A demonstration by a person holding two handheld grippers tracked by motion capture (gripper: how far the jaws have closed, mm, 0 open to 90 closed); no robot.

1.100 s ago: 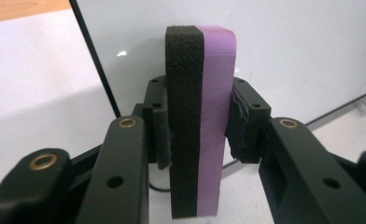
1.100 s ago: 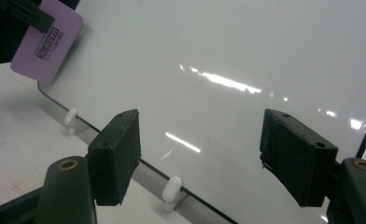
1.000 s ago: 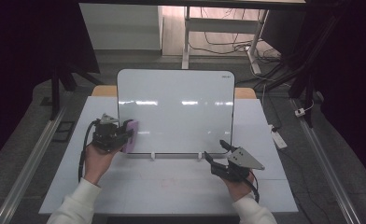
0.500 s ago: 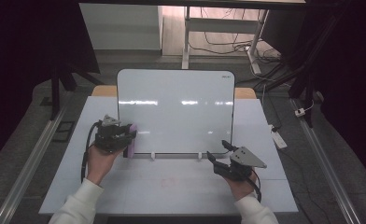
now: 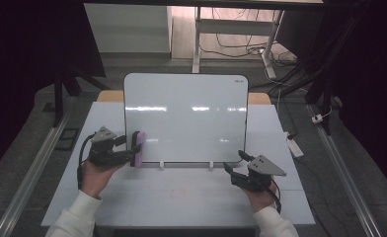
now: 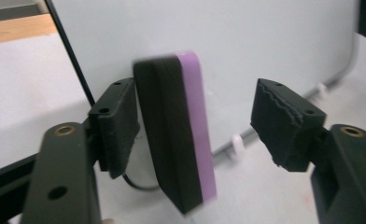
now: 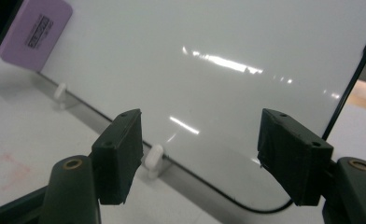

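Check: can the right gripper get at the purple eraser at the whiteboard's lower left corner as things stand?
Probably yes. The right gripper is open and empty, with bare table between it and the eraser. But the left gripper, jaws just opened, sits around the eraser, so it crowds the spot.

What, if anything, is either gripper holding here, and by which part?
Nothing. The left gripper has just been opening around the purple-and-black whiteboard eraser, its right pad clear of it. The right gripper is open.

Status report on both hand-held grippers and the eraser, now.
Left hand-held gripper jaws just opening, purple eraser between them, one pad clear of it. Right hand-held gripper open, empty, facing the whiteboard. Nothing in the way.
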